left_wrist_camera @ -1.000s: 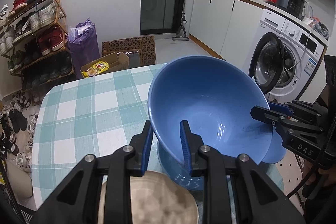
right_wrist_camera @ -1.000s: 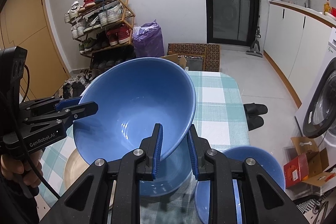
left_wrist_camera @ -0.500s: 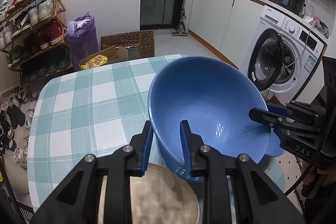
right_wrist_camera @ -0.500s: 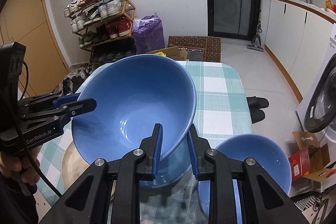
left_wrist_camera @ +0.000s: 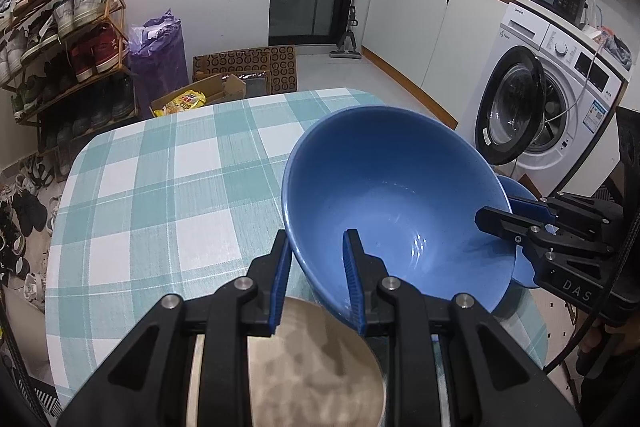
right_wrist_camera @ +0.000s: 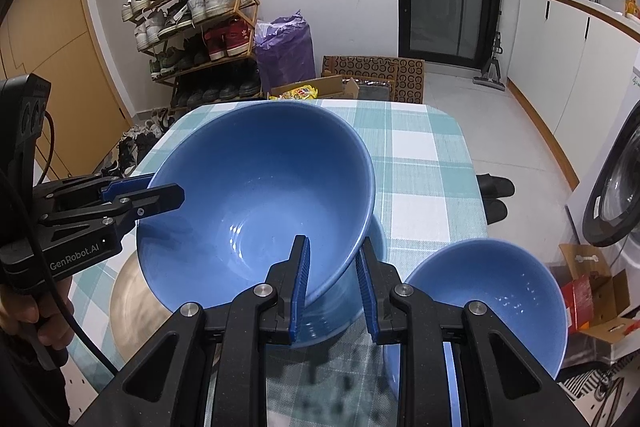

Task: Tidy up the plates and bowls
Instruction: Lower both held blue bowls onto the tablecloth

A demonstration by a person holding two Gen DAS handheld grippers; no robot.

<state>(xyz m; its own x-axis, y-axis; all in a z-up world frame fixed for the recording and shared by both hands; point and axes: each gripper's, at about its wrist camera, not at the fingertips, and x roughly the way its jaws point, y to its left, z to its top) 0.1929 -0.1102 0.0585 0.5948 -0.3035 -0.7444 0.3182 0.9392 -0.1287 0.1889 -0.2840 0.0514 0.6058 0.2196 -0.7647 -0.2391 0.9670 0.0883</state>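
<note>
A large blue bowl [left_wrist_camera: 396, 203] [right_wrist_camera: 256, 199] is held by both grippers at opposite rims, tilted. My left gripper [left_wrist_camera: 314, 279] is shut on its near rim in the left wrist view and shows at the left in the right wrist view [right_wrist_camera: 160, 193]. My right gripper [right_wrist_camera: 332, 279] is shut on the other rim and shows at the right in the left wrist view [left_wrist_camera: 496, 215]. A second blue bowl [right_wrist_camera: 360, 291] sits right under the held one. A smaller blue bowl [right_wrist_camera: 484, 295] stands to its right. A beige plate [left_wrist_camera: 316, 359] [right_wrist_camera: 132, 303] lies near the left gripper.
The table wears a green-and-white checked cloth [left_wrist_camera: 168, 187]. A shoe rack [left_wrist_camera: 64, 39], a purple bag [left_wrist_camera: 160, 55] and cardboard boxes [left_wrist_camera: 248, 67] stand beyond its far edge. A washing machine [left_wrist_camera: 540, 99] stands to the right.
Both grippers have lowered the large blue bowl onto the bowl below, which is now almost hidden in the left wrist view. The grips have not changed.
</note>
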